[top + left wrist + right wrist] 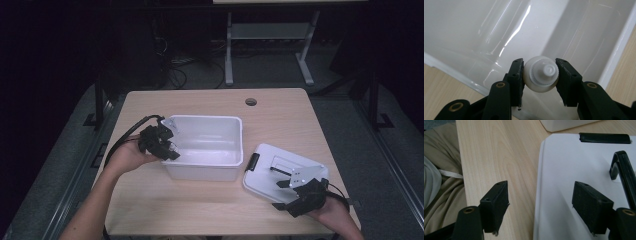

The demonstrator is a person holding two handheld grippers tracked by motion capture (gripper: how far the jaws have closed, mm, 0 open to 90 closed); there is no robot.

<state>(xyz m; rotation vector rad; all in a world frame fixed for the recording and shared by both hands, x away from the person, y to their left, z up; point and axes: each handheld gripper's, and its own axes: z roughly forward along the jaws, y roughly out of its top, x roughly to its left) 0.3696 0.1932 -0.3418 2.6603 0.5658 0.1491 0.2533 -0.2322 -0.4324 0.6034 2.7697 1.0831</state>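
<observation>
My left gripper (539, 63) is shut on a small white round object with a ribbed screw cap (541, 82), cap end facing the camera. It hangs over the open white plastic bin (474, 30), just inside the bin's left rim (207, 118), where the left gripper (167, 146) shows in the high view. My right gripper (540, 187) stands open at the near right of the table. Its jaws straddle the left edge of the bin's white lid (574, 157), one over bare wood and one over the lid, with nothing gripped. The lid (272, 162) lies flat to the right of the bin, under the right gripper (281, 178).
The lid carries a black latch (604, 137) and a black handle (621, 170). The wooden table (280, 115) has a round cable hole (251, 102) at the back. A person's clothing (439, 170) lies past the table's near edge. A metal stand (270, 35) is on the floor behind.
</observation>
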